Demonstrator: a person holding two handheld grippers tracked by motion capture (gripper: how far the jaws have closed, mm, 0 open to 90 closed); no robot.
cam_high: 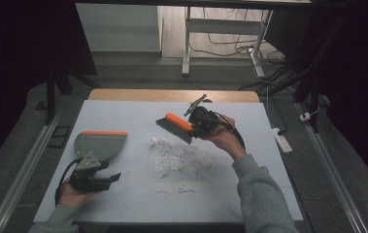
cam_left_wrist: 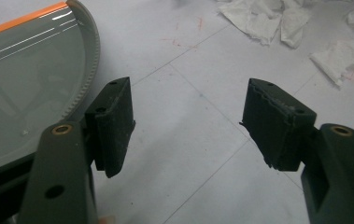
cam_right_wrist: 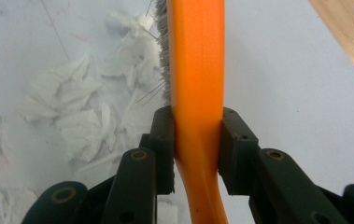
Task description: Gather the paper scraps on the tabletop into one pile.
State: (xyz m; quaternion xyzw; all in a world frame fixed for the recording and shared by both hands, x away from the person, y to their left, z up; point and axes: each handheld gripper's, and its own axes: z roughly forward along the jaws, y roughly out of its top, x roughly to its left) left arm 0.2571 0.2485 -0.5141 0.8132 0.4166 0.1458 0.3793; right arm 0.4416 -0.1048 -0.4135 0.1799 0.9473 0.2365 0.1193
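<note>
Tabletop (cam_high: 249,160) covered by a pale sheet, with a strip of bare wood showing along its far edge. The right gripper (cam_high: 202,122), held in the person's right hand (cam_high: 225,138), was raised above the middle of the sheet; its fingers (cam_right_wrist: 161,144) were clamped on the orange handle of a brush (cam_high: 174,126), one on each side of it, as seen in the right gripper view. The brush pointed toward the person's left, its grey bristles hanging downward above a loose scatter of torn white paper scraps (cam_high: 179,162). From the high view it could not be told whether the bristles touched the scraps.

The left gripper (cam_high: 105,180), held in the left hand (cam_high: 72,194), lay low at the near left of the sheet. Its fingers (cam_left_wrist: 114,123) stood spread apart with nothing between them. A grey dustpan (cam_high: 99,144) with an orange lip lay flat on the sheet just beyond this gripper, well apart from the brush and to the left of the scraps. In the left gripper view, the ribbed rim of the dustpan curved beside one finger, and the scraps lay farther off on the other side.
</note>
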